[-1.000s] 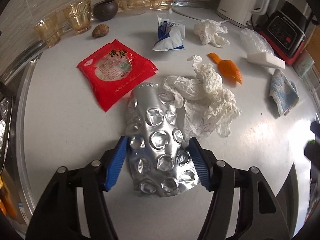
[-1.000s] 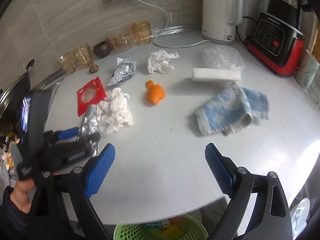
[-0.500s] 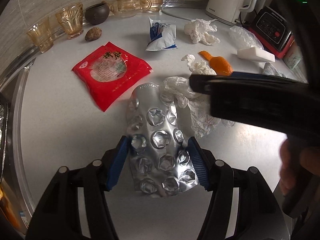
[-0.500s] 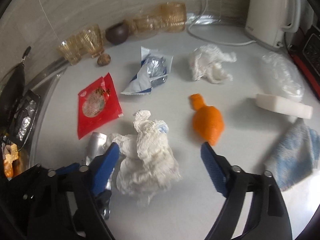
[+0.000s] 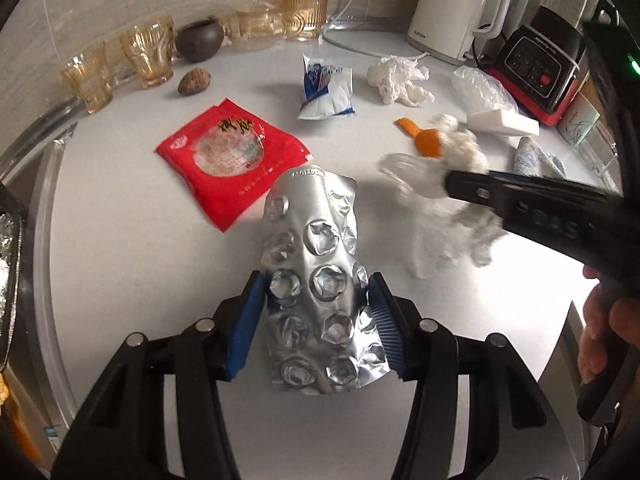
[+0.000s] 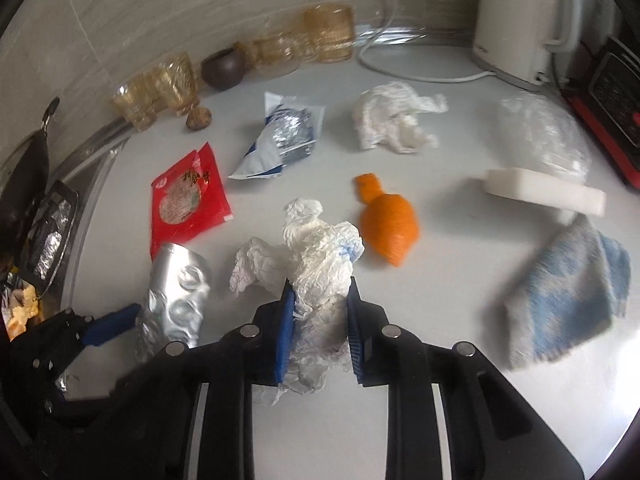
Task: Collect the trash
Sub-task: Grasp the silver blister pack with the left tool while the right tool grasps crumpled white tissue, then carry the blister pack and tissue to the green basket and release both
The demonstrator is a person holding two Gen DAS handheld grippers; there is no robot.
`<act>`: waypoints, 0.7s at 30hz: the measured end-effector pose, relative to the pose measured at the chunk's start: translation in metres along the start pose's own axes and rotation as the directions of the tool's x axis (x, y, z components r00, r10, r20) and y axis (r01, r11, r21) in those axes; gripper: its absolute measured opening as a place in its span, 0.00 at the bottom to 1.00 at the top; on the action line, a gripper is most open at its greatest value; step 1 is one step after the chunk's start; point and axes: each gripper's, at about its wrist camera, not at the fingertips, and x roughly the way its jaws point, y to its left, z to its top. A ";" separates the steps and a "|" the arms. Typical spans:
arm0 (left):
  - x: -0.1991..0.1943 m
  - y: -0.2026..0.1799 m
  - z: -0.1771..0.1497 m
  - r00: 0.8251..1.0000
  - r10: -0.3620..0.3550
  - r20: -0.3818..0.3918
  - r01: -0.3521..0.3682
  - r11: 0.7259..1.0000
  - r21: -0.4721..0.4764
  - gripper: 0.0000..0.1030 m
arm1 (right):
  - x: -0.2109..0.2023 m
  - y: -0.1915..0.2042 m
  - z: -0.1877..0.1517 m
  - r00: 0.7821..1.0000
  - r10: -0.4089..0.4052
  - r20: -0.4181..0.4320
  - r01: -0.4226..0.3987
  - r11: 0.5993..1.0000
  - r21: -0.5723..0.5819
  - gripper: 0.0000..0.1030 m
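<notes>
Foil between the blue pads: the left gripper [image 5: 316,316] points forward and down over the white counter [image 5: 132,264], its two pads pressed against the sides of a silver blister pack [image 5: 320,276] that stands up out of the jaws and leans away from the camera. Just past the pack's far end, to the left, lies a red packet [image 5: 232,154]; farther ahead sits a torn blue-and-white wrapper [image 5: 326,90].

The right gripper [image 6: 319,320] comes in from the right side, level with the counter, and its pads are squeezed onto a crumpled white paper wad [image 6: 316,264] — the paper bulges out ahead of the pads and hangs below them. In the left wrist view that wad is blurred, and bare fingers [image 5: 604,332] wrap the handle at the right edge.

Ahead of the right gripper and slightly right lies an orange peel [image 6: 388,222], apart from the wad. Beyond it rests a second ball of tissue [image 6: 392,120]. To the far right are a white block [image 6: 544,192] and a blue cloth [image 6: 568,300] — near each other, though contact is unclear.
</notes>
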 end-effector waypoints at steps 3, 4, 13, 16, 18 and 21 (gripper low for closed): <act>-0.014 -0.003 -0.001 1.000 -0.005 0.010 0.005 1.000 0.010 0.50 | -0.024 -0.010 -0.013 1.000 0.006 0.023 -0.006 1.000 0.028 0.23; -0.020 -0.005 -0.002 1.000 -0.011 0.014 0.010 1.000 0.019 0.50 | -0.034 -0.013 -0.019 0.999 0.003 0.032 -0.004 0.999 0.032 0.23; -0.078 -0.067 -0.054 0.986 -0.163 -0.043 0.168 0.977 0.134 0.51 | -0.134 -0.038 -0.103 0.997 -0.040 0.061 0.037 0.998 0.047 0.23; -0.085 -0.096 -0.086 0.974 -0.204 -0.094 0.218 0.960 0.175 0.51 | -0.159 -0.048 -0.137 0.998 -0.043 0.055 0.039 0.997 0.074 0.23; -0.085 -0.115 -0.111 0.969 -0.207 -0.133 0.231 0.953 0.198 0.51 | -0.173 -0.055 -0.160 0.998 -0.039 0.047 0.035 0.995 0.091 0.23; -0.080 -0.136 -0.141 0.961 -0.203 -0.186 0.240 0.949 0.205 0.51 | -0.187 -0.065 -0.188 0.999 -0.032 0.033 0.028 0.993 0.111 0.23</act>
